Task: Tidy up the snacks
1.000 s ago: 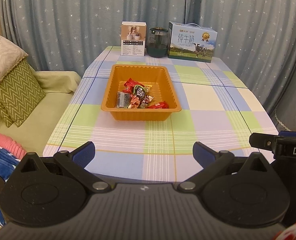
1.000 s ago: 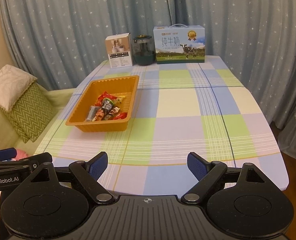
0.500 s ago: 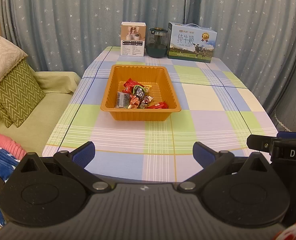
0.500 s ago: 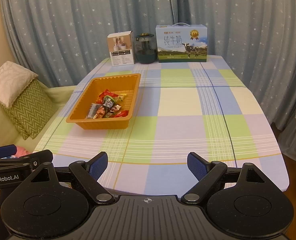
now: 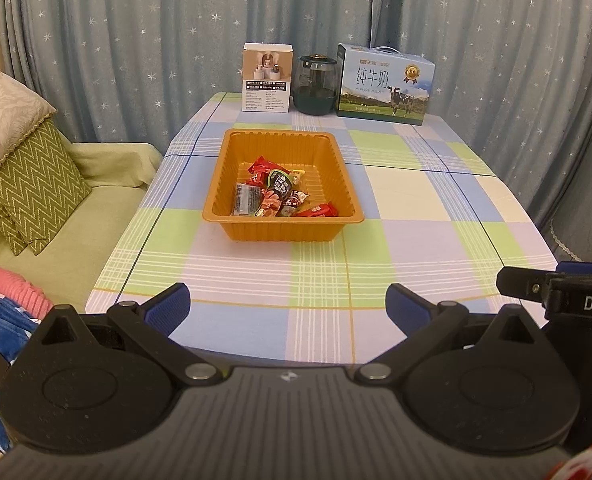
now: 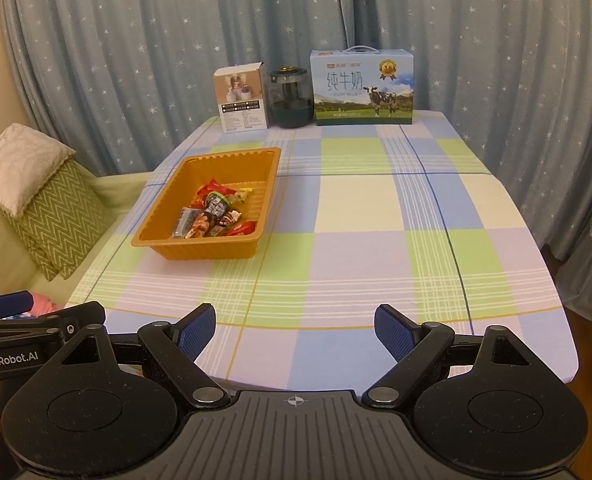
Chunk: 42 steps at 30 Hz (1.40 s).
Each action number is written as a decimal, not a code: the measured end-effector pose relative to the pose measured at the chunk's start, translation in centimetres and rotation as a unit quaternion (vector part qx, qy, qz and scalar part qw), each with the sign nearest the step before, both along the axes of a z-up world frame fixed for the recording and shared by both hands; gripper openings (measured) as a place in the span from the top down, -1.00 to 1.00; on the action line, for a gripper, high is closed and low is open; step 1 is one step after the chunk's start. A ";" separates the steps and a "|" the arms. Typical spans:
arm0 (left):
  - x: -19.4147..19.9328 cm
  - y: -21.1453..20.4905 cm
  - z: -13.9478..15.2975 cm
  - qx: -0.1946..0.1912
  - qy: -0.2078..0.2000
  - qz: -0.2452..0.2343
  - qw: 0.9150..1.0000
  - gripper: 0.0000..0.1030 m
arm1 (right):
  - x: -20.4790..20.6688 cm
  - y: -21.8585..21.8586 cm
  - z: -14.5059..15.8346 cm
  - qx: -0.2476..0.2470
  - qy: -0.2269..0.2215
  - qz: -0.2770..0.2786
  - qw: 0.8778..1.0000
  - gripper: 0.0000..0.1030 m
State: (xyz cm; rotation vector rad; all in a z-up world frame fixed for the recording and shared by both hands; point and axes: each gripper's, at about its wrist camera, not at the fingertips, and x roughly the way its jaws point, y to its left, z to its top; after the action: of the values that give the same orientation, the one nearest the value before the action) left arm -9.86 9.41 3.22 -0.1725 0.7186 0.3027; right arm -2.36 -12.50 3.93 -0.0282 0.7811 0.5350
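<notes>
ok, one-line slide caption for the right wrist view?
Open right gripper over checked tablecloth; wrapped snacks sit in orange tray.

"PURE MILK" on milk carton (image 5: 385,84); "GenRobot.AI" on left gripper (image 6: 8,360)

tray (image 5: 283,227): orange | tablecloth (image 5: 412,236): pastel plaid (blue, green) | curtain (image 5: 136,40): starry blue

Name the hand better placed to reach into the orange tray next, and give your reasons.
Left, probably. The orange tray lies straight ahead of the left gripper; from the right gripper it sits off to the left. Both have open, empty jaws.
</notes>
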 end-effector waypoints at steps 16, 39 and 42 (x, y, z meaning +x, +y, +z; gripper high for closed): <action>0.0 0.3 -0.1 0.000 0.001 0.001 1.000 -1.00 | 0.0 0.0 0.0 0.000 0.000 -0.001 1.000 -0.67; 0.0 0.2 -0.2 0.001 0.001 0.000 1.000 -1.00 | 0.1 -0.1 0.0 0.000 0.001 0.000 1.000 -0.67; 0.0 0.1 -0.2 0.001 0.002 0.000 1.000 -1.00 | 0.1 -0.1 -0.1 0.000 0.000 -0.001 1.000 -0.67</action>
State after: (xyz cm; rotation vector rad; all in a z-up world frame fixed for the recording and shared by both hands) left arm -9.90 9.56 3.00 -0.1706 0.7214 0.3046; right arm -2.31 -12.60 3.83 -0.0270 0.7818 0.5341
